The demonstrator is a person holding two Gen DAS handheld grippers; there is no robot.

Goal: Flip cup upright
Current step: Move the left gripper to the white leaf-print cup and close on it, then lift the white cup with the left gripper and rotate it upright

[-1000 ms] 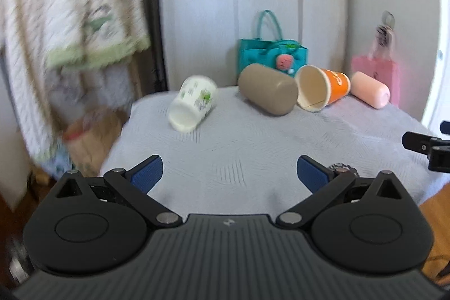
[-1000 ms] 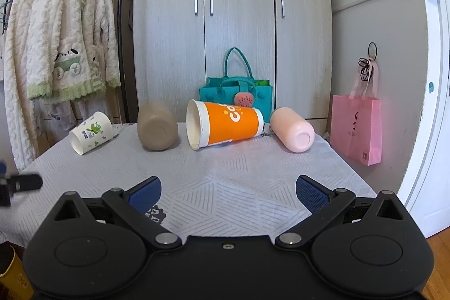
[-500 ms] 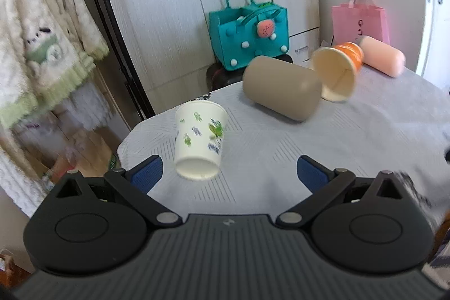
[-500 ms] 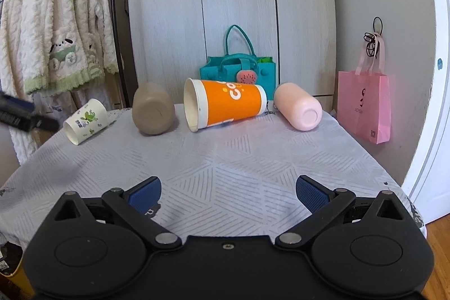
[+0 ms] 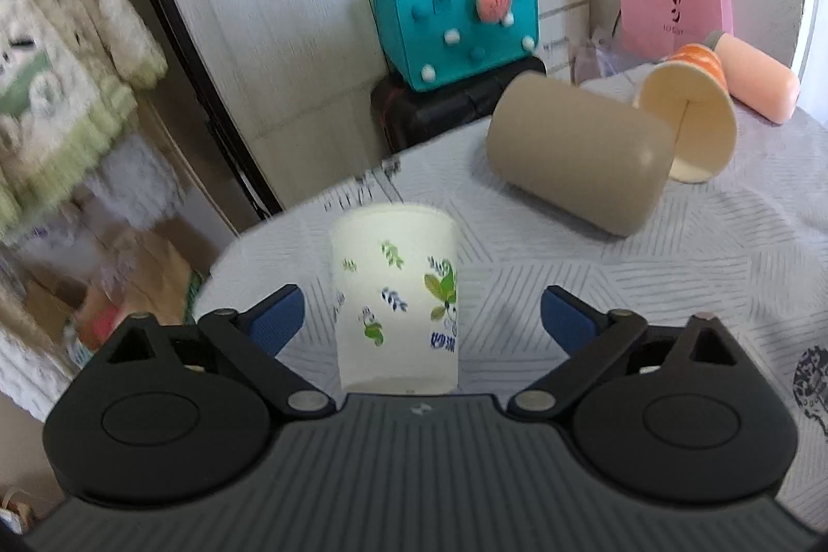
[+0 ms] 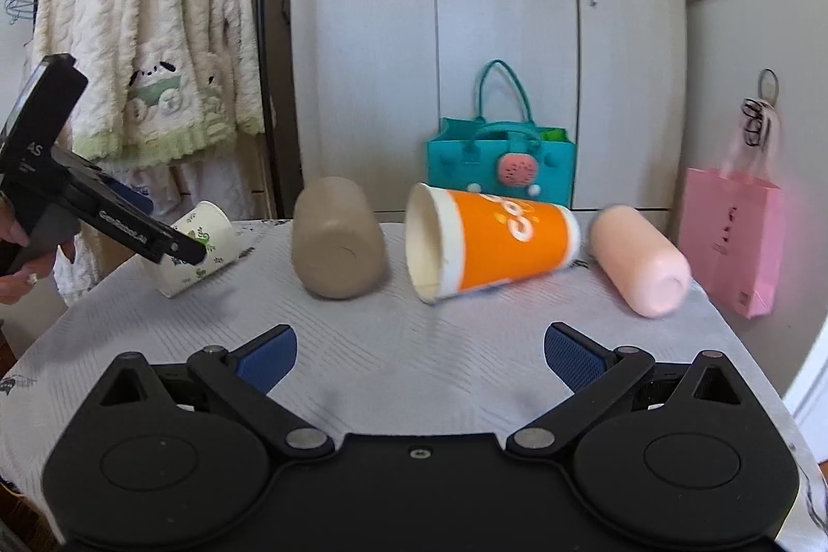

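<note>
A white paper cup with green leaf prints (image 5: 396, 293) lies on its side near the table's left edge, its mouth toward the left wrist camera. My left gripper (image 5: 420, 318) is open with the cup between its fingers, pads apart from it. In the right wrist view the same cup (image 6: 199, 249) lies at the far left, partly hidden by the left gripper's finger (image 6: 139, 234). My right gripper (image 6: 420, 355) is open and empty above the table's near part.
A tan cup (image 6: 336, 239), an orange paper cup (image 6: 491, 241) and a pink cup (image 6: 641, 265) lie on their sides on the grey patterned tablecloth (image 6: 414, 324). A teal bag (image 6: 499, 169), a pink bag (image 6: 735, 236) and wardrobe stand behind. A robe (image 6: 155, 34) hangs at left.
My left gripper has swung left and closed in on the white cup, which now sits between its open fingers. The right gripper has moved slightly nearer the table and stays open.
</note>
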